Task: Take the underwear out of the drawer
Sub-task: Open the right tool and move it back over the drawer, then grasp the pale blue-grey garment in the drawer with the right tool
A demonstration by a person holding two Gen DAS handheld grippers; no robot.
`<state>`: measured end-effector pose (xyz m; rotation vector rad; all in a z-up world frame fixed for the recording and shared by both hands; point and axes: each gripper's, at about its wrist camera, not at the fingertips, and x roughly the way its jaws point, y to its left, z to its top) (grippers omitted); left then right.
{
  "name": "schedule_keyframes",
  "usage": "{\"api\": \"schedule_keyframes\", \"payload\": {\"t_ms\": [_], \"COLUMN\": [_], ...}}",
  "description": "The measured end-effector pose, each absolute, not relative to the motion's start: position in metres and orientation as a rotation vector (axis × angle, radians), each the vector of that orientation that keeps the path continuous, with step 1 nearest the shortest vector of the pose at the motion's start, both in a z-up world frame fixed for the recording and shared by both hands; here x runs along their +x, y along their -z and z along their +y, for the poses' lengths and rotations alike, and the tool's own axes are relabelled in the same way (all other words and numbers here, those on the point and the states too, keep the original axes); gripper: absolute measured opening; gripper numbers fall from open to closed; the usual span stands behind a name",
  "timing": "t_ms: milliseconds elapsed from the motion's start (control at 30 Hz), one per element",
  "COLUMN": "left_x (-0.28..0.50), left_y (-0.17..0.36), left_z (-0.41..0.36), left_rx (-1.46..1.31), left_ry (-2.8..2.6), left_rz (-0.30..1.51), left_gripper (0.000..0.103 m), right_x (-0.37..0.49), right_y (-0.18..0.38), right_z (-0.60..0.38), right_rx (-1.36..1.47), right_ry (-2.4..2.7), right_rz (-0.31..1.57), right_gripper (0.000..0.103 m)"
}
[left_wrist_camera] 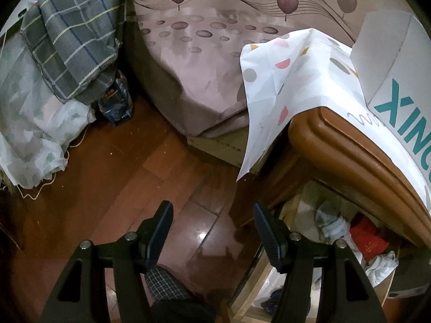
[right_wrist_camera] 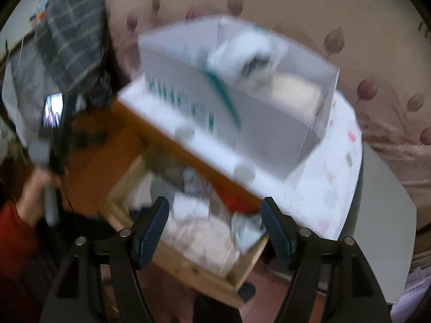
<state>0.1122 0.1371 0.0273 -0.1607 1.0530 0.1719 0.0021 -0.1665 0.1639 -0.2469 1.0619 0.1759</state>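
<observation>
The wooden drawer [right_wrist_camera: 188, 266] stands pulled out from a brown nightstand [left_wrist_camera: 350, 145]. It holds crumpled clothes: a pale pink piece [right_wrist_camera: 199, 237], a light blue-grey piece [left_wrist_camera: 330, 222] and something red [left_wrist_camera: 369, 239]. My right gripper [right_wrist_camera: 214, 228] is open and empty, just above the drawer's contents; this view is blurred. My left gripper [left_wrist_camera: 212, 228] is open and empty over the wooden floor, left of the drawer. The left hand with its gripper also shows at the left edge of the right wrist view [right_wrist_camera: 51, 161].
A white box with teal lettering [right_wrist_camera: 231, 102] sits on a spotted white cloth [left_wrist_camera: 291, 80] atop the nightstand. A bed with a pinkish leaf-print cover [left_wrist_camera: 194, 62] stands behind. A plaid bundle [left_wrist_camera: 75, 35] and white bags [left_wrist_camera: 35, 123] lie at the left.
</observation>
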Motion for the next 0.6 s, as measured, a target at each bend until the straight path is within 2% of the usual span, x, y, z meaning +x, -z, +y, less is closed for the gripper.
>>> {"api": "schedule_keyframes", "payload": {"t_ms": [233,600], "left_x": [0.113,0.113], "left_y": [-0.026,-0.024], "left_z": [0.140,0.149], "left_rx": [-0.179,-0.221], "left_ry": [-0.175,-0.202], "left_rz": [1.065,1.076], "left_gripper": [0.063,0.063], "right_x": [-0.002,0.018], "right_y": [-0.082,0.003], "right_z": [-0.189,-0.195], "right_rx": [-0.275,-0.499], "right_ry": [-0.208,-0.213], "right_rz": [1.217,1.256], "right_gripper": [0.068,0.068]}}
